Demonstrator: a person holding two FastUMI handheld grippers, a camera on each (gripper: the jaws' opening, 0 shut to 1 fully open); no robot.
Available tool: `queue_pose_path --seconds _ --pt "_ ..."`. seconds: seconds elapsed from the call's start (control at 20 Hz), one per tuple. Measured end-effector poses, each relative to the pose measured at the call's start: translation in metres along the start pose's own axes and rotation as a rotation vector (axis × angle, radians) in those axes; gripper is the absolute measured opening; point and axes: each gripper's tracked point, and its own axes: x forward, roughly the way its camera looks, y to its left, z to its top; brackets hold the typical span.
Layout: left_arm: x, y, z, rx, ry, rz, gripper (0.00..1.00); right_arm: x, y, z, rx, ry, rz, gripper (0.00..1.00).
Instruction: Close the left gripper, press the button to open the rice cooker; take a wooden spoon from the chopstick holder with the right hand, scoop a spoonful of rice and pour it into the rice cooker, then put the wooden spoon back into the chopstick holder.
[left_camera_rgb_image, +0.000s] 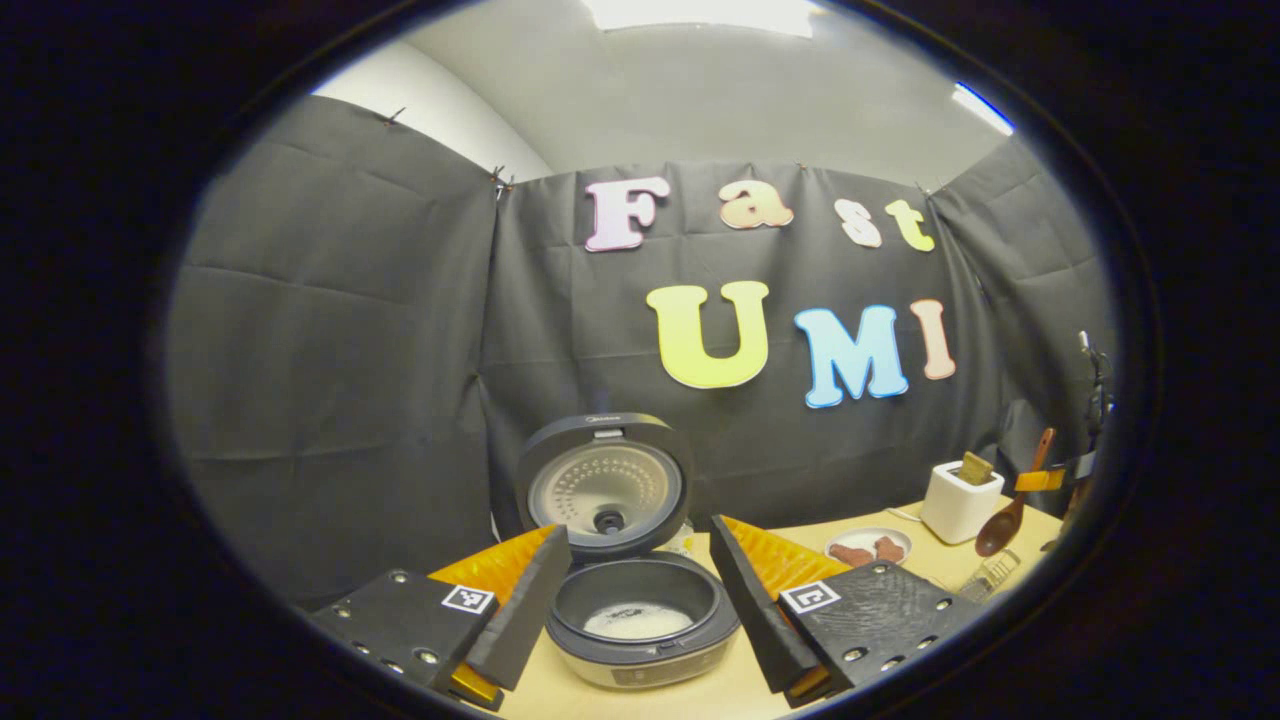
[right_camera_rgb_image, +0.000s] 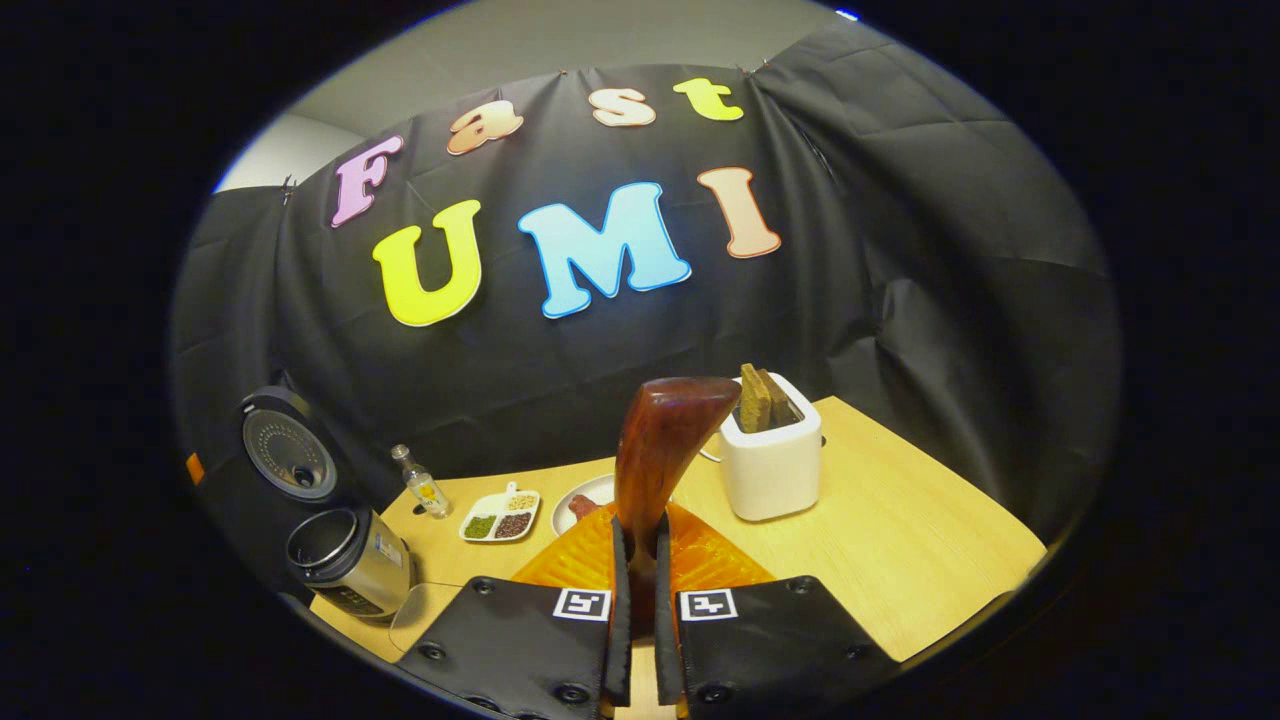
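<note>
From the left gripper view I see my left gripper (left_camera_rgb_image: 632, 600) released, its two wedge-shaped fingers spread wide apart with ribbed pads (left_camera_rgb_image: 500, 565) on their inner faces, framing the round, dark-rimmed rice cooker (left_camera_rgb_image: 645, 625) that stands on the pale wood-grain table (left_camera_rgb_image: 720, 695). The cooker's domed lid (left_camera_rgb_image: 603, 485) stands upright at the back, showing a metal inner plate dotted with small holes. Inside the smooth dark pot lies a shallow patch of white rice (left_camera_rgb_image: 637, 620).

Far to the right in that same view, the other gripper (left_camera_rgb_image: 1040, 480) holds the dark brown wooden spoon (left_camera_rgb_image: 1010, 510), glossy oval bowl hanging downward, beside a white, rounded, box-like holder (left_camera_rgb_image: 960, 502) with a brown piece sticking out of its top. A small white plate (left_camera_rgb_image: 868, 545) carrying reddish-brown pieces sits between that holder and my left fingers.

In the right gripper view, my right gripper (right_camera_rgb_image: 640, 575) is clenched on the spoon (right_camera_rgb_image: 660, 450): both fingers press its polished handle, and the curved, lacquered wood rises upright just in front of the lens. Behind it stands the white holder (right_camera_rgb_image: 770, 465) with two brown slabs in its slot. To the left I make out a divided white dish (right_camera_rgb_image: 500, 515) of green and dark grains, a small clear bottle (right_camera_rgb_image: 420, 485), and the cooker (right_camera_rgb_image: 345, 560) with its shiny steel body near the table's edge.
</note>
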Motion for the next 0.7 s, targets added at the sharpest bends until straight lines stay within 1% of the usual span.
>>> queue_pose_path --seconds 0.25,0.3,0.35,0.5,0.55,0.6,0.65,0.7 --pt "-0.009 -0.005 0.002 0.01 0.001 0.001 0.87 -0.009 -0.039 -0.02 -0.015 0.033 -0.059 0.11" --pt "-0.011 -0.005 0.002 0.011 0.002 0.003 0.87 -0.009 -0.043 -0.027 -0.011 0.044 -0.067 0.15" --pt "-0.012 -0.005 0.002 0.012 0.003 0.005 0.87 -0.012 -0.046 -0.034 -0.008 0.059 -0.072 0.11" --pt "-0.016 -0.006 0.004 0.013 0.004 0.01 0.87 -0.008 -0.052 -0.06 0.018 0.105 -0.065 0.11" --pt "-0.018 -0.006 0.004 0.017 0.007 0.012 0.87 -0.008 -0.053 -0.07 0.033 0.122 -0.059 0.07" --pt "-0.02 -0.006 0.003 0.022 0.013 0.014 0.87 -0.007 -0.055 -0.08 0.048 0.142 -0.055 0.11" --pt "-0.023 -0.006 0.005 0.027 0.013 0.015 0.87 -0.006 -0.054 -0.089 0.058 0.162 -0.05 0.12" --pt "-0.025 -0.008 0.005 0.033 0.013 0.016 0.87 -0.006 -0.055 -0.096 0.066 0.174 -0.047 0.14"
